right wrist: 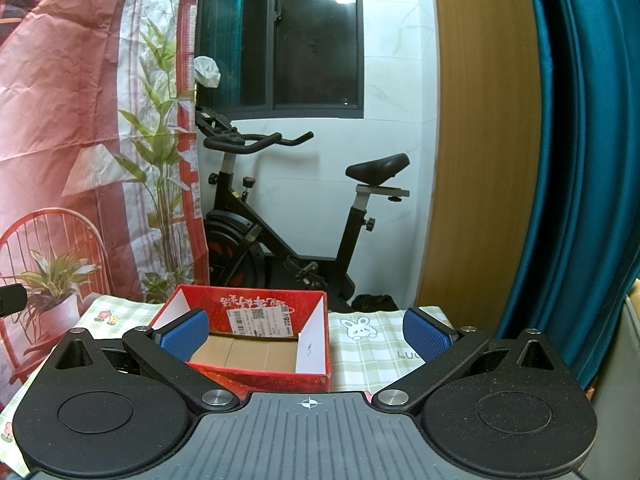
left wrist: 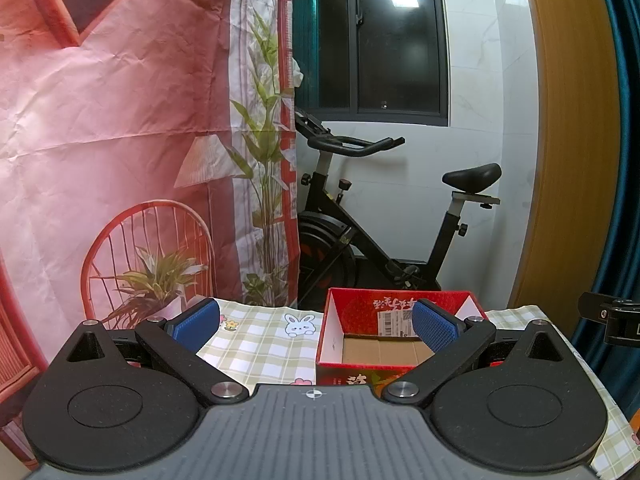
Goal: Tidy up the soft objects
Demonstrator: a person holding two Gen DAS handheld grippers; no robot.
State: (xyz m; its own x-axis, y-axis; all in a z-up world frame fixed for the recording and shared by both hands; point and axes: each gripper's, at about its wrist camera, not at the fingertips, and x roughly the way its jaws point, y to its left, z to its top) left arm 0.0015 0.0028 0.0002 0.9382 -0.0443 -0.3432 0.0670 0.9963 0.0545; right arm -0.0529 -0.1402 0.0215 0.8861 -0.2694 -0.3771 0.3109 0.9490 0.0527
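Note:
A red cardboard box (left wrist: 360, 312) with an open top and bare brown bottom stands on a green checked tablecloth (left wrist: 256, 344). It also shows in the right wrist view (right wrist: 256, 308). No soft object shows in either view. My left gripper (left wrist: 316, 326) is open and empty, held above the table just left of the box. My right gripper (right wrist: 306, 334) is open and empty, above the box's right side. Part of the right gripper shows at the left view's right edge (left wrist: 612, 320).
An exercise bike (left wrist: 360, 232) stands behind the table by a white wall and dark window. A red printed backdrop (left wrist: 120, 120) hangs at the left. A wooden panel (right wrist: 480, 140) and teal curtain (right wrist: 580, 160) are at the right. The tablecloth (right wrist: 380, 352) has rabbit prints.

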